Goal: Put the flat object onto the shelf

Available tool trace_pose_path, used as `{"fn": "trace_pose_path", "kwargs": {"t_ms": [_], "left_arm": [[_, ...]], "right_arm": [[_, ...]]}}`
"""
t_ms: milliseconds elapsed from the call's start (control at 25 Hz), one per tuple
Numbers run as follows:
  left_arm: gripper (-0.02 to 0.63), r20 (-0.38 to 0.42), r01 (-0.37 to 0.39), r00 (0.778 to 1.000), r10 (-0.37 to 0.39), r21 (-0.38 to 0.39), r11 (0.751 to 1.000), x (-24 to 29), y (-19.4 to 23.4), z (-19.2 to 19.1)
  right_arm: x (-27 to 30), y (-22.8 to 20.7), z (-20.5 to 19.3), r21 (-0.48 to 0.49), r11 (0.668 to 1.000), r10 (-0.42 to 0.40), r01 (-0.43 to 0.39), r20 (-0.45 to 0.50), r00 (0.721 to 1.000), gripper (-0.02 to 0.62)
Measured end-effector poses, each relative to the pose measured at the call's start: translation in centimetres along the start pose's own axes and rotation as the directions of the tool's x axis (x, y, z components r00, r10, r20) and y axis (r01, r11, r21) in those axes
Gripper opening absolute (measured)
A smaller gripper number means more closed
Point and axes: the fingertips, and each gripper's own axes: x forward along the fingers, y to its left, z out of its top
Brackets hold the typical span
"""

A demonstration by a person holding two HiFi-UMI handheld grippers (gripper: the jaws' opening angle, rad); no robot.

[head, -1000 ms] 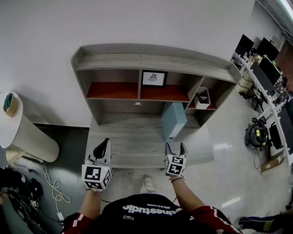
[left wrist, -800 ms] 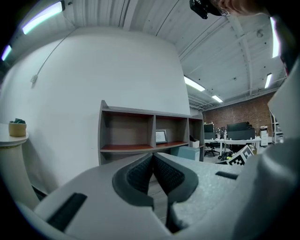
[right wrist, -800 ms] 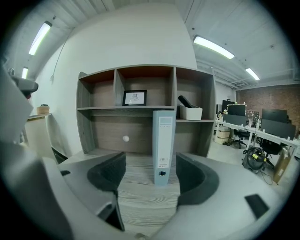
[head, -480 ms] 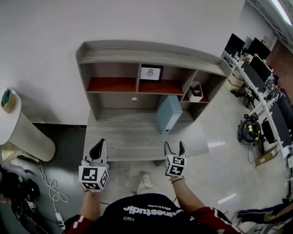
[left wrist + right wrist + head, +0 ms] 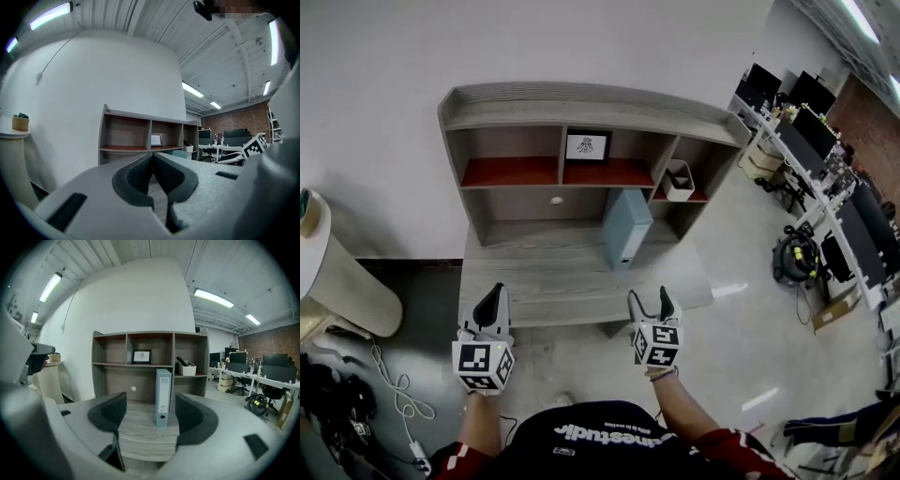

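Note:
A pale blue ring binder (image 5: 625, 228) (image 5: 163, 397) stands upright on the grey wooden desk (image 5: 544, 281), under the shelf unit (image 5: 581, 141) with red-lined compartments. My left gripper (image 5: 492, 298) hangs short of the desk's front edge at the left, jaws shut with nothing between them (image 5: 152, 171). My right gripper (image 5: 648, 304) is open and empty near the front edge, in line with the binder, well short of it (image 5: 147, 418).
A framed picture (image 5: 586, 146) stands in the middle shelf compartment and a white bin (image 5: 679, 180) in the right one. A round white side table (image 5: 337, 272) is at the left. Office desks with monitors (image 5: 825, 159) line the right.
The view has drawn back from the desk: both grippers now sit lower in the frame, at or off the desk's front edge. Their jaws are as before.

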Motion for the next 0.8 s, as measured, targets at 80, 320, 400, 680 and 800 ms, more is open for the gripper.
{"fn": "trace_pose_path", "kwargs": {"t_ms": [80, 320, 400, 680, 800], "left_arm": [[0.006, 0.007, 0.016, 1.000, -0.016, -0.006, 1.000, 0.1, -1.2, 0.1], [0.006, 0.008, 0.036, 0.999, -0.036, 0.009, 0.999, 0.3, -4.7, 0.6], [0.006, 0.009, 0.035, 0.999, -0.035, 0.012, 0.999, 0.2, -5.7, 0.8], [0.006, 0.014, 0.047, 0.999, -0.048, 0.068, 0.997, -0.3, -9.7, 2.2], [0.006, 0.019, 0.041, 0.999, -0.043, 0.079, 0.996, -0.7, -10.5, 2.9]], "right_arm": [[-0.5, -0.1, 0.8, -0.002, 1.000, 0.018, -0.018, 0.016, 1.000, 0.318], [-2.6, -1.2, 3.2, 0.002, 0.998, 0.065, -0.066, 0.060, 0.996, 0.301], [-3.2, -1.7, 3.8, 0.012, 0.997, 0.078, -0.079, 0.073, 0.994, 0.299], [-6.2, -3.5, 6.0, 0.014, 0.991, 0.131, -0.133, 0.123, 0.984, 0.258], [-7.0, -3.8, 6.8, 0.012, 0.988, 0.149, -0.152, 0.141, 0.979, 0.241]]}}
